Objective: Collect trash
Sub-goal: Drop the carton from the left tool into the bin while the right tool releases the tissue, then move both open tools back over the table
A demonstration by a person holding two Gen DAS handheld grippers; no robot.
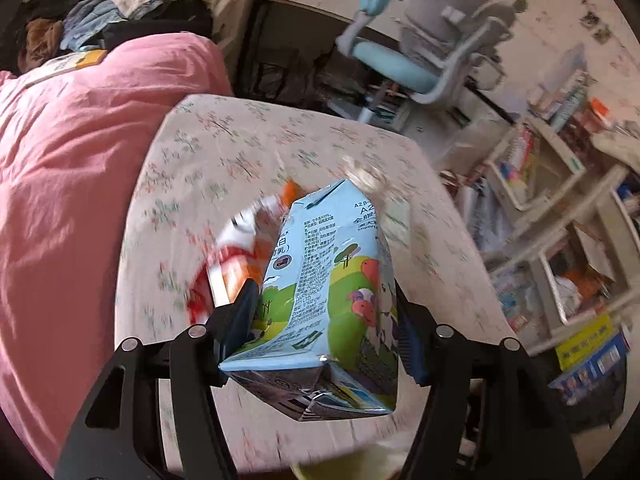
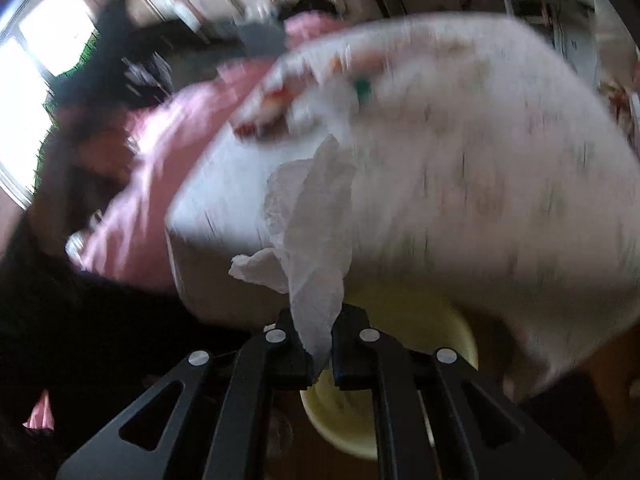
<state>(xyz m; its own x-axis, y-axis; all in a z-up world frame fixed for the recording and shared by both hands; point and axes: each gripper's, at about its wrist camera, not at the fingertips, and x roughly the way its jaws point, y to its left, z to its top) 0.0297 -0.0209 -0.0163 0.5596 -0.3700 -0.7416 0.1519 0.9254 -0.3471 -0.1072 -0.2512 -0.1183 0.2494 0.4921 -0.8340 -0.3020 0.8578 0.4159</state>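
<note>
Left claw (image 1: 324,312) clamped on milk carton (image 1: 328,280); right claw (image 2: 322,354) pinches crumpled tissue (image 2: 308,232) above yellow bin (image 2: 348,420). Risk: tissue, held by one thin corner, may slip or snag on release; the dented carton could twist loose.

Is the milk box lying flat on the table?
No, the left gripper holds the milk carton between its fingers, lifted above the flowered table.

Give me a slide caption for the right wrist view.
Right gripper pinches crumpled white tissue above pale yellow bin.
</note>
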